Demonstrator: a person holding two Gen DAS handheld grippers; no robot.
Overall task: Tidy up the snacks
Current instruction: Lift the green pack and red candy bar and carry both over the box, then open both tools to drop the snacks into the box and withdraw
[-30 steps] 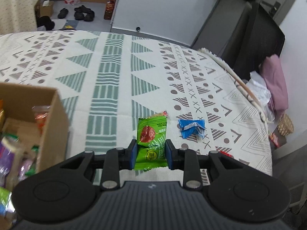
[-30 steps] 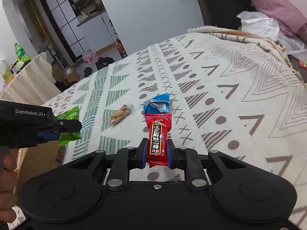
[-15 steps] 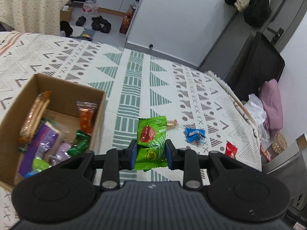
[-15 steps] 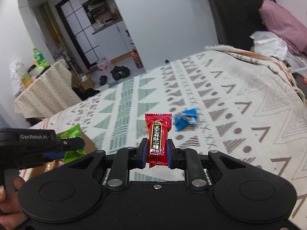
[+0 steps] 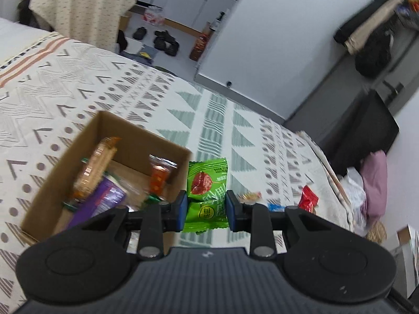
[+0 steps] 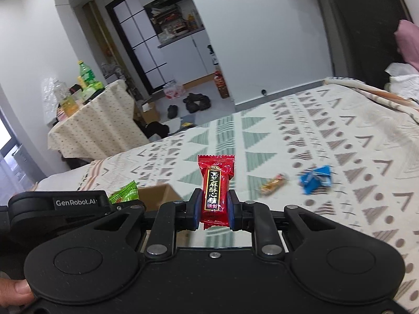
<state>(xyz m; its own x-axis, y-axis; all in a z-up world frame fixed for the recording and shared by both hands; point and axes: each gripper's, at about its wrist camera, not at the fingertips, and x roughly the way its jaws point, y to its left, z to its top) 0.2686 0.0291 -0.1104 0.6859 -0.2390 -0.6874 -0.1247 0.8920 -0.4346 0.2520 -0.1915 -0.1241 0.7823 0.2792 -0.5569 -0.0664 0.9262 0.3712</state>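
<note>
Dark shoes [image 6: 196, 103] on the floor beside a cloth-draped table [image 6: 97, 123]

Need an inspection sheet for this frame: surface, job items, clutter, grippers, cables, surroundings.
Surface: patterned bedspread over a bed, flat.
Job's things: cardboard box open, holding several wrapped snacks; green snack packet and red candy packet held clear of the cover; blue wrapper, small orange candy and another red packet loose on the cover.
Clutter: pink cloth and white bag off the bed's edge.
Grippers: left gripper jaws clamped on the green packet; right gripper jaws clamped on the red candy.
Cables: nothing seen.
Surroundings: draped side table with bottles, shoes on the floor, dark furniture.
</note>
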